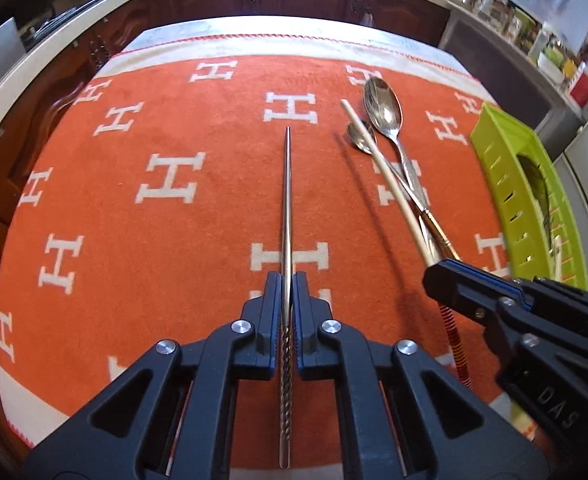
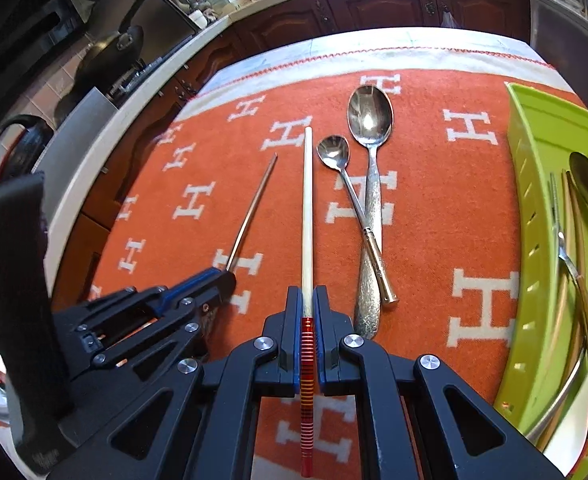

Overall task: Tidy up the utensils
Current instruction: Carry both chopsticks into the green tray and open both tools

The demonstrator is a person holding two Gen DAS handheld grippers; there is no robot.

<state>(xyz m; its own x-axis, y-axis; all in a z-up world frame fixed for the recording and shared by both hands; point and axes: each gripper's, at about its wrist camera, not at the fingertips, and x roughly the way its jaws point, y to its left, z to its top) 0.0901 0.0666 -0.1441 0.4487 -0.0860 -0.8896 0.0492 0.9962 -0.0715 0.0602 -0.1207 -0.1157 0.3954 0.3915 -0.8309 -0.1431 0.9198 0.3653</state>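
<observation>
Claws first: the left claw [image 1: 288, 280] is clamped on the metal chopstick [image 1: 287, 200], pinching it near the twisted grip end, tip running out far over the orange cloth [image 1: 133, 216]. Thin steel, stiff, light and slick, so that ribbed section looks the sensible place to hold; a pinch on the smooth taper would likely let it swivel. To the right, the right claw [image 2: 306, 300] is closed on the white chopstick [image 2: 307, 208], jaws meeting just where the red striped handle begins. Light and rigid too, and probably less slippery. Its tip looks raised off the cloth, though the fisheye makes that hard to call.

Moving outward, the small spoon [image 2: 336, 152] lies crossed over the large spoon [image 2: 370, 120] just right of the white stick, both flat on the covered tabletop. Far right, the green tray [image 2: 534, 208] already carries cutlery; that, by my reckoning, is where both sticks belong.
</observation>
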